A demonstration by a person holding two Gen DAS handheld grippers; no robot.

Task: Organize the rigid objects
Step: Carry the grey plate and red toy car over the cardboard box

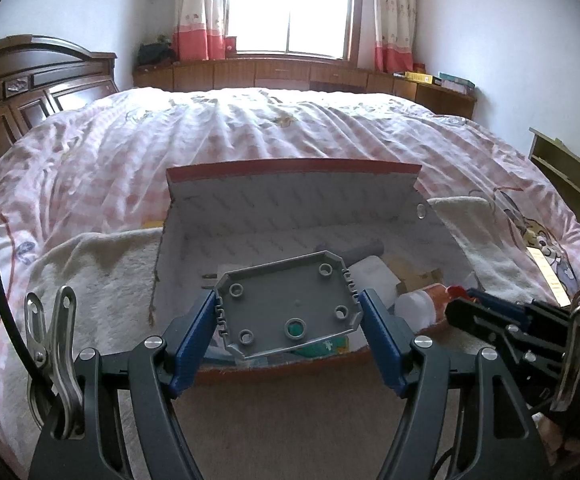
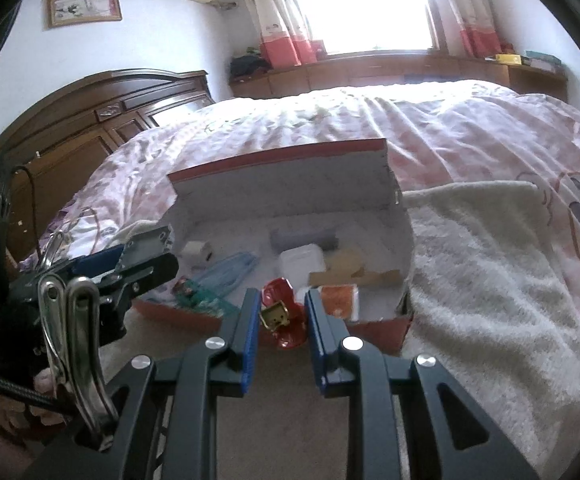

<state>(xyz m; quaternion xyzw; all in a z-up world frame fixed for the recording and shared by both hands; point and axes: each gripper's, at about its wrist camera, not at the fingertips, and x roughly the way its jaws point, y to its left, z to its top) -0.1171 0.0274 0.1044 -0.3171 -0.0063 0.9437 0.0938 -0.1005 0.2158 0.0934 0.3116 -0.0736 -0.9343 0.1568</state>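
Grey moulded plastic plate (image 1: 290, 304) with round studs sits clamped between the blue pads of the left claw (image 1: 288, 312), while the right claw (image 2: 282, 320) is closed on a small red-and-gold toy figure (image 2: 281, 318), both held just above the near rim of the open red cardboard box (image 2: 385, 326) on the bed. This looks like the placing step; next, each piece needs carrying over the rim to a free spot among the white case (image 2: 301, 265) and other items inside, then releasing.

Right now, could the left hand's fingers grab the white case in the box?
Probably not yet. The left gripper is already clamped on a grey plate, so it is full. The white case lies uncovered in the open box, so the way itself looks free.
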